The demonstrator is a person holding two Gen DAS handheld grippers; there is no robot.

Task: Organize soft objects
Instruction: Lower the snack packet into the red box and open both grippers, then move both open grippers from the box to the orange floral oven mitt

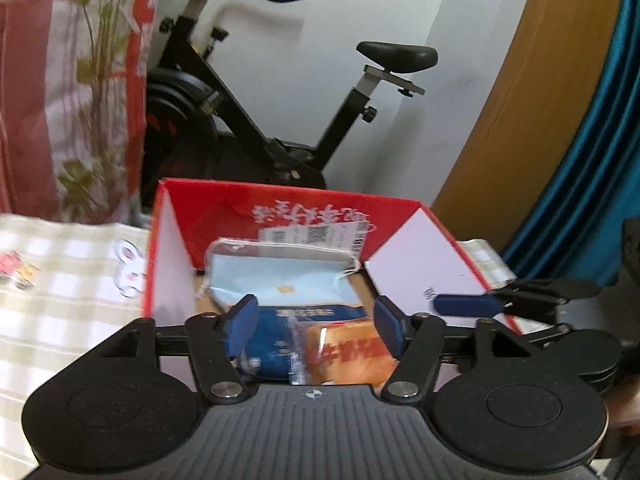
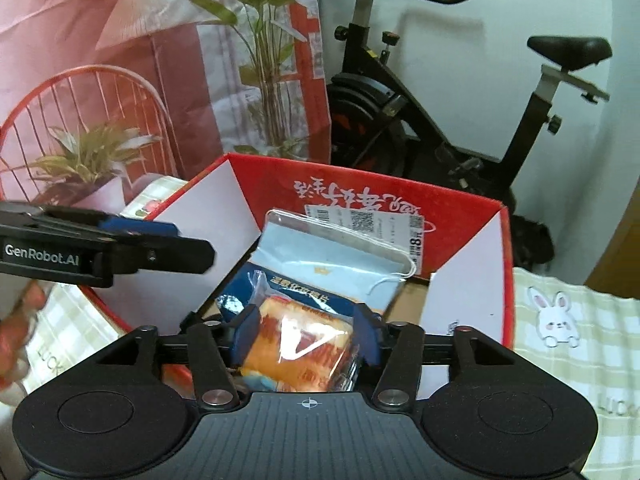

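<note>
An open red cardboard box (image 1: 280, 196) (image 2: 460, 204) with white inner flaps stands on a checked cloth. Inside lie a light blue mask pack (image 1: 280, 276) (image 2: 332, 252), a dark blue packet (image 1: 276, 340) (image 2: 304, 292) and an orange bread packet (image 1: 348, 348) (image 2: 304, 348). My left gripper (image 1: 316, 330) hovers open over the box, with the dark blue and orange packets below its gap. My right gripper (image 2: 306, 338) stands open astride the orange packet, which rests on the other packets. Each gripper shows side-on in the other's view: the right gripper (image 1: 460, 305) and the left gripper (image 2: 192, 248).
A black exercise bike (image 1: 248, 120) (image 2: 420, 92) stands behind the box. A printed plant backdrop (image 1: 60, 100) (image 2: 160, 60) hangs at left. The checked cloth with a rabbit print (image 1: 60, 300) (image 2: 560, 320) spreads on both sides. A wooden panel (image 1: 520, 120) and teal curtain (image 1: 600, 160) are at right.
</note>
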